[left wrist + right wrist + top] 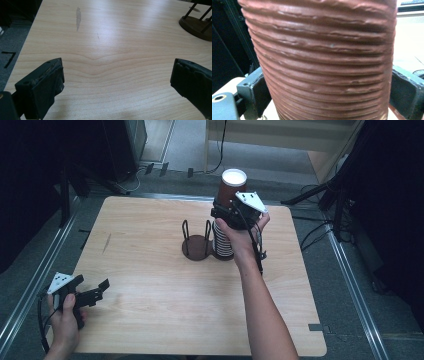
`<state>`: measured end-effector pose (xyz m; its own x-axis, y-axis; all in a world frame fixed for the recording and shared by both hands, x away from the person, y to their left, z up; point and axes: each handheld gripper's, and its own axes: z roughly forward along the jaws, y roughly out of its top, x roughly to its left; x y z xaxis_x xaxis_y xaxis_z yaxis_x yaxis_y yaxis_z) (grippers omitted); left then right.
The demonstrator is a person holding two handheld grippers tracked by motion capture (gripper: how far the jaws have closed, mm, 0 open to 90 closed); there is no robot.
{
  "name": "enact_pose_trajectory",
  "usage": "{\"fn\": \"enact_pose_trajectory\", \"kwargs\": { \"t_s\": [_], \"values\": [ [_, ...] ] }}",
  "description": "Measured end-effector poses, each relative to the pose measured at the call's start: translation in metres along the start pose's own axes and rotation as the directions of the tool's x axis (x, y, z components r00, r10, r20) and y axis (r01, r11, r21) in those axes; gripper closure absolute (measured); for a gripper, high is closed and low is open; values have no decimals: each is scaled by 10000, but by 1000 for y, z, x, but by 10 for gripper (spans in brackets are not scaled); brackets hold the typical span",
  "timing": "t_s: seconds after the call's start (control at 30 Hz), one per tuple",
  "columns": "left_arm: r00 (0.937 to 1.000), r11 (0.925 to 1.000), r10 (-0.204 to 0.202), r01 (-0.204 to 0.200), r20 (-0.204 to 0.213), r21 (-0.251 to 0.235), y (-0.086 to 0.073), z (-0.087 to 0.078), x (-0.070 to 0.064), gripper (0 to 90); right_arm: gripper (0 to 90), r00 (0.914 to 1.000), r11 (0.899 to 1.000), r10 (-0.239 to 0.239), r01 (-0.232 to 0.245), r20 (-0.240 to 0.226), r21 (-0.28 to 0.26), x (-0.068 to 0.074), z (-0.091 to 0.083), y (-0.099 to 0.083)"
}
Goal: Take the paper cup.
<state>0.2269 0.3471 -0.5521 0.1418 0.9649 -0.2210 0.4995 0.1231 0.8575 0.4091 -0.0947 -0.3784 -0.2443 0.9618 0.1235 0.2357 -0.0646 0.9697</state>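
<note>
A brown ribbed paper cup [233, 187] with a white inside stands at the top of a stack of cups [223, 244] near the table's far middle. My right gripper [226, 211] is shut on this top cup, and in the right gripper view the cup's wall [322, 62] sits between the two jaws with both pressing on it. A dark round holder [196, 247] with upright wire loops stands just left of the stack. My left gripper [94, 285] hovers open over the near left of the table, with nothing but bare wood between its jaws [117, 85].
The wooden table [150, 285] carries a small grey smear [78, 17] near its left side. The holder's base [197, 25] lies far ahead of the left gripper. Dark stands and cables crowd the floor beyond the table's far edge.
</note>
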Motion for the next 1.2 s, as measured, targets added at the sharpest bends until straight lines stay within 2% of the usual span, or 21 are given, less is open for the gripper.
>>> {"fn": "enact_pose_trajectory", "kwargs": {
  "t_s": [0.47, 0.77, 0.97, 1.2],
  "values": [
    [10000, 10000, -88, 88, -25, -20, 0, 0, 1, 0, 81, 9990, 9991, -397, 401, 202, -166, 3, -1, 0],
    [9999, 9999, -152, 152, -79, -63, 0, 1, 1, 0, 82, 9992, 9995, -323, 324, 221, -33, 3, 0, 3],
    [9999, 9999, -124, 123, -35, -102, 0, 0, 1, 0, 86, 9995, 9994, -287, 289, 144, -171, 4, -1, 7],
    [9998, 9998, -171, 172, 51, -117, 0, -1, 2, 0, 96, 9988, 9989, -442, 445, 214, -156, 6, 0, 13]
  ]
}}
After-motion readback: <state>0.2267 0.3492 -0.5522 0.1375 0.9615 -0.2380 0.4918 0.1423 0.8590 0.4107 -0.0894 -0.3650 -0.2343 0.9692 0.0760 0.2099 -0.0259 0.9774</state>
